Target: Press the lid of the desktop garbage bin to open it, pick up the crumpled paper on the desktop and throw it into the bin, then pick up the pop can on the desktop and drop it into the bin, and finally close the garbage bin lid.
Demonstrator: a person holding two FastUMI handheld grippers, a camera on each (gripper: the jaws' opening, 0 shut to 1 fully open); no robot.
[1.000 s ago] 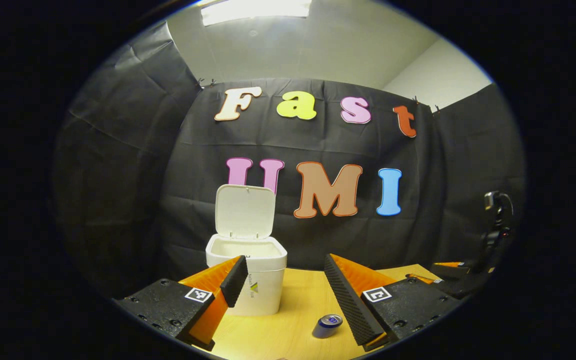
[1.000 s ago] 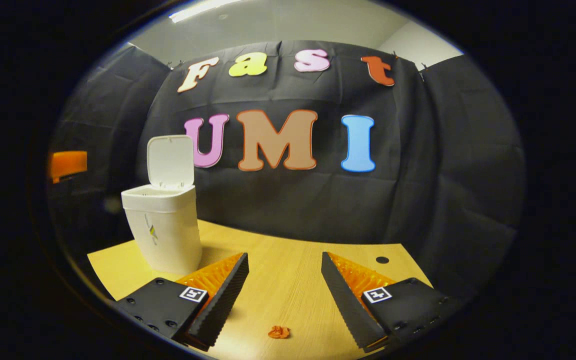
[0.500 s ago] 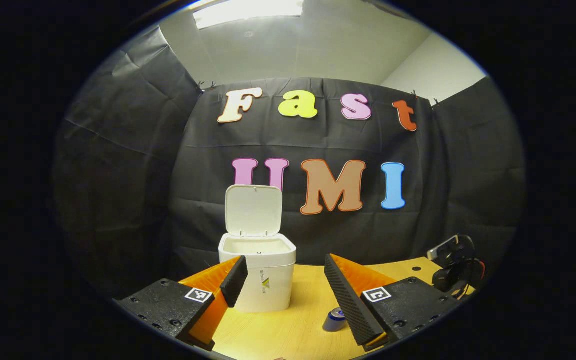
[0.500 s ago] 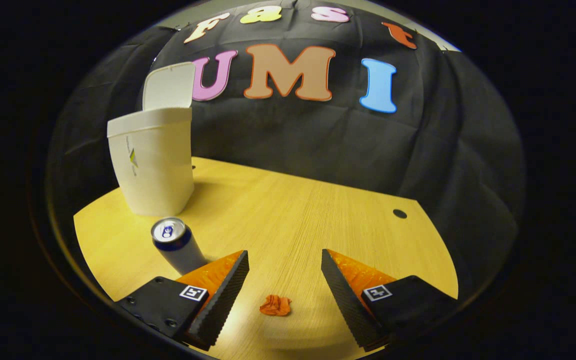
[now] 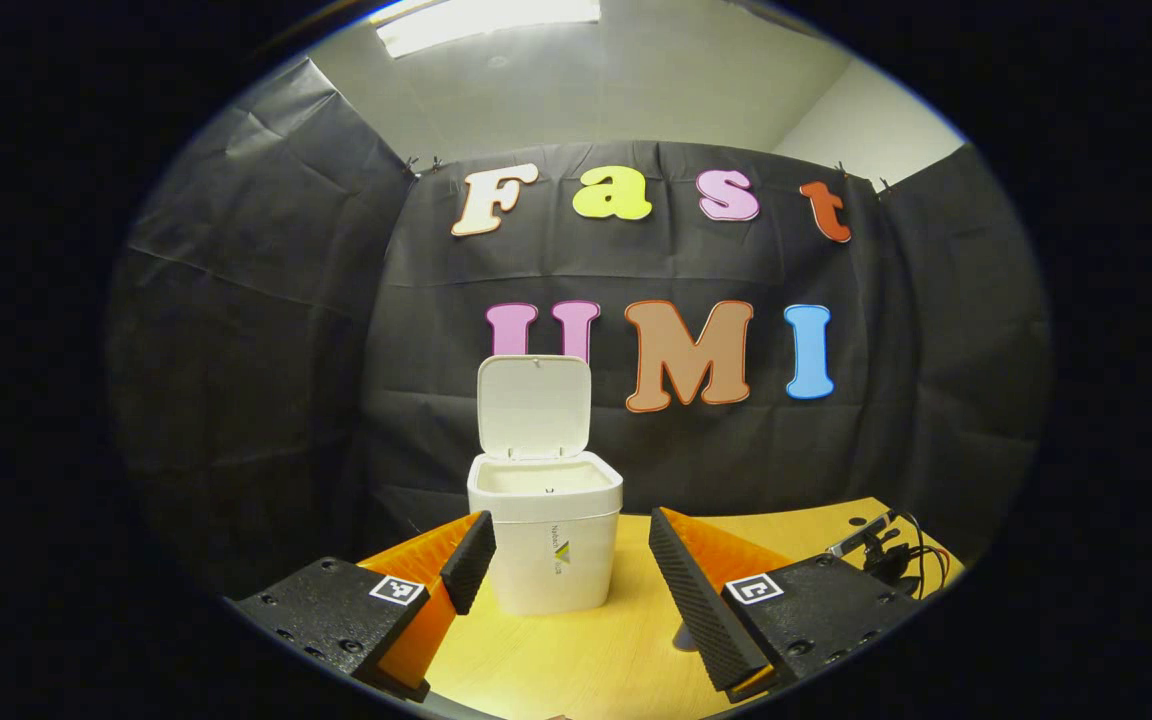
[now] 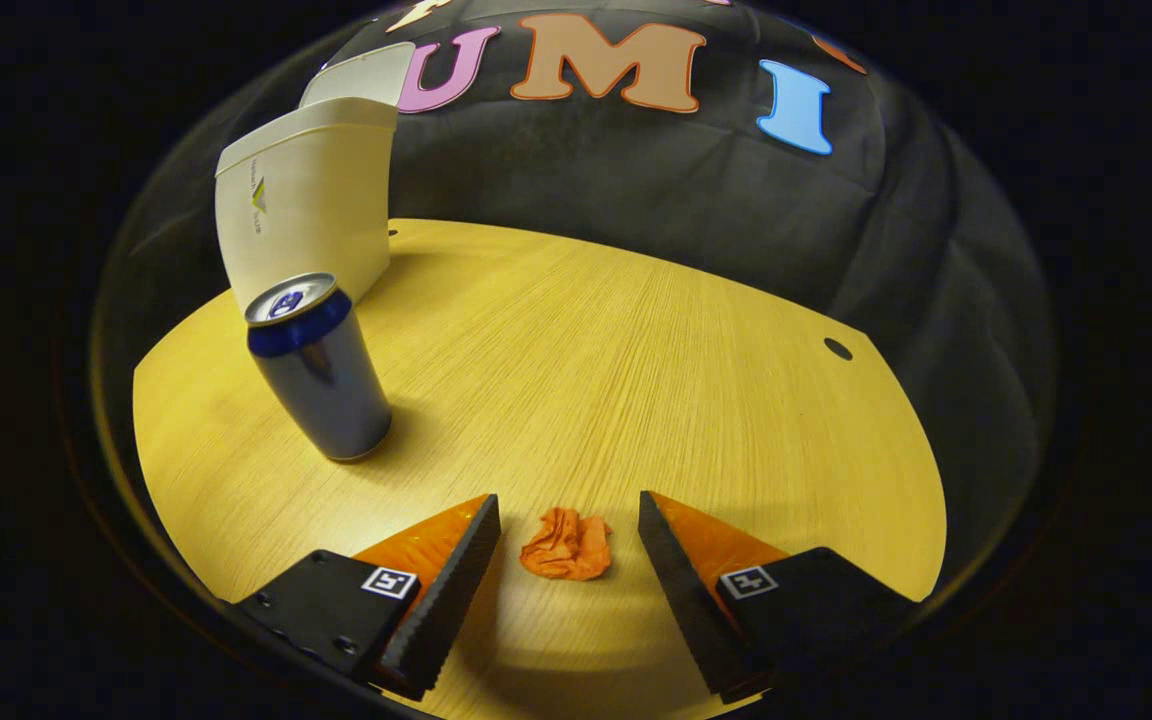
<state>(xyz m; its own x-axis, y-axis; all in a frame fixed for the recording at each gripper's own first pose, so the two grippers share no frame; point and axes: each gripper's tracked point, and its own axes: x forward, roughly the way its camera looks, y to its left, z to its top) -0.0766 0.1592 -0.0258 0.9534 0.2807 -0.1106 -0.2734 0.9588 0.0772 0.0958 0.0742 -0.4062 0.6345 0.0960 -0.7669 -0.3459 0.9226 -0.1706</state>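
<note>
The garbage bin (image 5: pixel 548 545) bears a small logo with print too tiny to read; square coded markers sit on both grippers' finger mounts.

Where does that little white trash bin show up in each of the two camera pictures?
Left gripper view: the bin stands centre, lid raised, between the open left gripper fingers.
Right gripper view: the bin sits upper left, behind the upright can.
Shared landmark: the wooden table on which the bin stands.

Both views toward bin (image 5: pixel 548 535)
</note>
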